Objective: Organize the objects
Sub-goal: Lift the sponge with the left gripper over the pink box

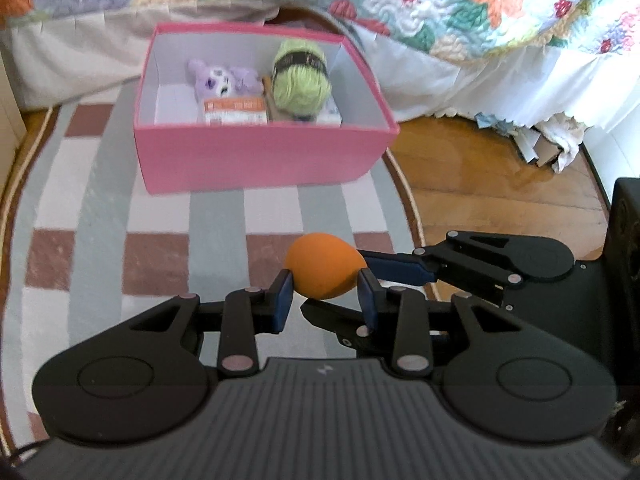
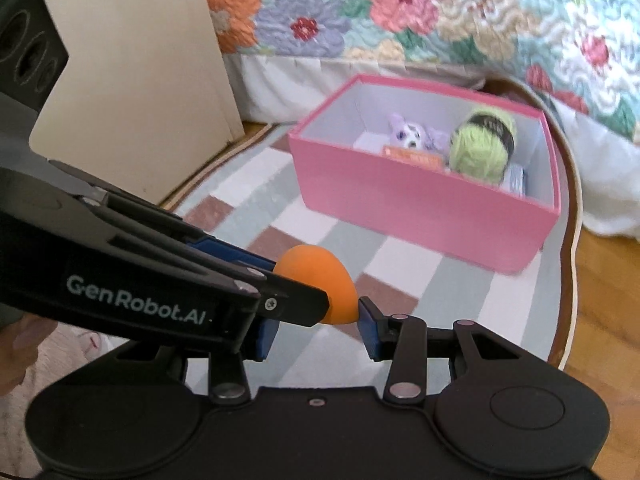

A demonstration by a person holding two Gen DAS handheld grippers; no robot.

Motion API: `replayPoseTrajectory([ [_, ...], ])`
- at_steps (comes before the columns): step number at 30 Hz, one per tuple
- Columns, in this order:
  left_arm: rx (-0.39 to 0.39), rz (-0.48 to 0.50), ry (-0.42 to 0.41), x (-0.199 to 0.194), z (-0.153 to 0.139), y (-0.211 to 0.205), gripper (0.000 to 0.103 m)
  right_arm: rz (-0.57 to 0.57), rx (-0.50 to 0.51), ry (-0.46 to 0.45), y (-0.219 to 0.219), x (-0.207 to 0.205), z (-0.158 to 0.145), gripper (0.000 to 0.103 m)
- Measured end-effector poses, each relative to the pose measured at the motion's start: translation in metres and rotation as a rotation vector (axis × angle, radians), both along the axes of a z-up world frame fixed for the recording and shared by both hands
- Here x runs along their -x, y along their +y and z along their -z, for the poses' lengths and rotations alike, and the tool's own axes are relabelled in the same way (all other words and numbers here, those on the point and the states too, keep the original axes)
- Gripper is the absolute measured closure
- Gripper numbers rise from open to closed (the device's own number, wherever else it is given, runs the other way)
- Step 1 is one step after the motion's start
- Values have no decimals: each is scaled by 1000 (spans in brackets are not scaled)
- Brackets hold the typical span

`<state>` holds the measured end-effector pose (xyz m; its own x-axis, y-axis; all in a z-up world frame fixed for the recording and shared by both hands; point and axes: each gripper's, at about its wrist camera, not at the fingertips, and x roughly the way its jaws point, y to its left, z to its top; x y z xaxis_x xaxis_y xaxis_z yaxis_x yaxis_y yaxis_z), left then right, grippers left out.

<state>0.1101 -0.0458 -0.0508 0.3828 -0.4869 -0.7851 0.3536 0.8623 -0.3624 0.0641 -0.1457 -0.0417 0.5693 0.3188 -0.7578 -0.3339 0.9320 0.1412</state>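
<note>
An orange egg-shaped ball (image 1: pixel 320 268) hangs above the checked rug (image 1: pixel 100 208), pinched from two sides. My left gripper (image 1: pixel 326 294) is shut on it, a blue pad against each flank. From the right, a finger (image 1: pixel 400 270) of the right gripper touches the ball's far side while the other finger passes beneath it. In the right wrist view the ball (image 2: pixel 320 280) sits in my right gripper (image 2: pixel 316 330), shut on it; the left gripper's finger (image 2: pixel 296 308) crosses in front and hides the left pad. Beyond stands an open pink box (image 1: pixel 260 156) (image 2: pixel 420 216).
The box holds a purple plush toy (image 1: pixel 224 80), a green yarn ball (image 1: pixel 300 76) and an orange-labelled packet (image 1: pixel 236 110). A bed with a floral quilt (image 1: pixel 480 8) runs behind. A white board (image 2: pixel 132 92), a black speaker (image 2: pixel 28 48) and crumpled paper (image 1: pixel 552 144) stand around the rug.
</note>
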Motion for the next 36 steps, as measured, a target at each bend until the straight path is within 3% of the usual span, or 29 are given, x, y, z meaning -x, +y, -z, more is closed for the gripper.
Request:
replayPoseTrajectory([
  [10,16,1,-76,-39,-63,-2,69,-32,23,-95,-7,-33,-59,55],
  [16,0,-17,-106,-81,-72,-11,69,-6,33,-128,-16,-73,-75,55],
  [20,6,-69,-123,-120,-61,-10,70,-31,64,-125,-13,-111,-74,55],
  [26,39,-132,-82,-184,-35,-11,69,-97,146,-98,-2,-177,-56,56],
  [36,114,-183,44,-249,26,-16,69,-55,96,13,-27,-248,-7,55],
])
